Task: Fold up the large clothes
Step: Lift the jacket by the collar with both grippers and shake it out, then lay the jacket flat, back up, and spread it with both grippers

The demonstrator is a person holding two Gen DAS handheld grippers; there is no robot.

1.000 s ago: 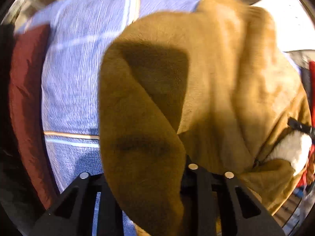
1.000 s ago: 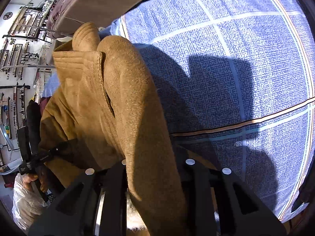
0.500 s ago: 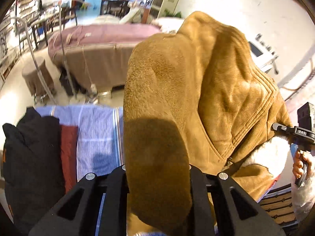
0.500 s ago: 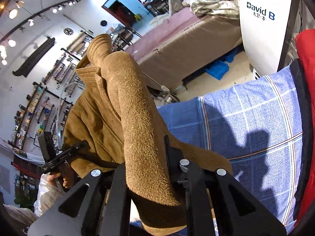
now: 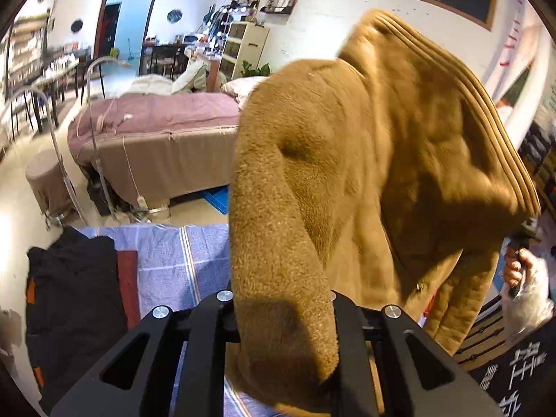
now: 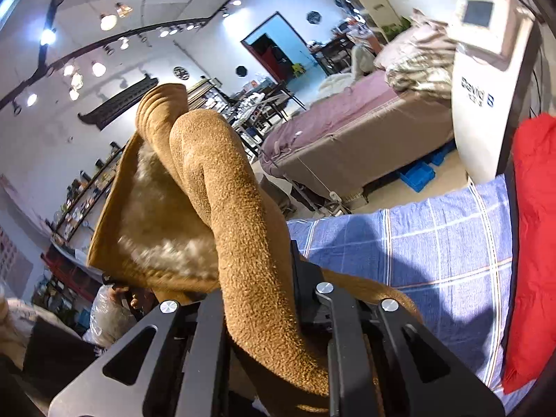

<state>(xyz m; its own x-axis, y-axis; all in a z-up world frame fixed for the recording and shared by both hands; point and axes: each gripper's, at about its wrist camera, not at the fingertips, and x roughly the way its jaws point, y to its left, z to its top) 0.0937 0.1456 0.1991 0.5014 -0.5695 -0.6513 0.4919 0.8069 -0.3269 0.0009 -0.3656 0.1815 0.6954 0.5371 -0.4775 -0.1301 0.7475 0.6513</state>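
With both the left gripper [image 5: 283, 330] and right gripper [image 6: 274, 326] pinching the tan coat [image 5: 365, 160] aloft above the blue checked sheet [image 6: 434, 243], keep hands level and apart so it hangs flat before lowering.

blue checked sheet [image 5: 166, 264] on the work surface, black garment [image 5: 73, 299] and dark red cloth [image 5: 127, 285] at its left edge, bright red garment [image 6: 535, 243], mauve-covered bed [image 5: 156, 128], white machine [image 6: 486, 80], blue doorway [image 5: 127, 31], ceiling spotlights [image 6: 104, 21]
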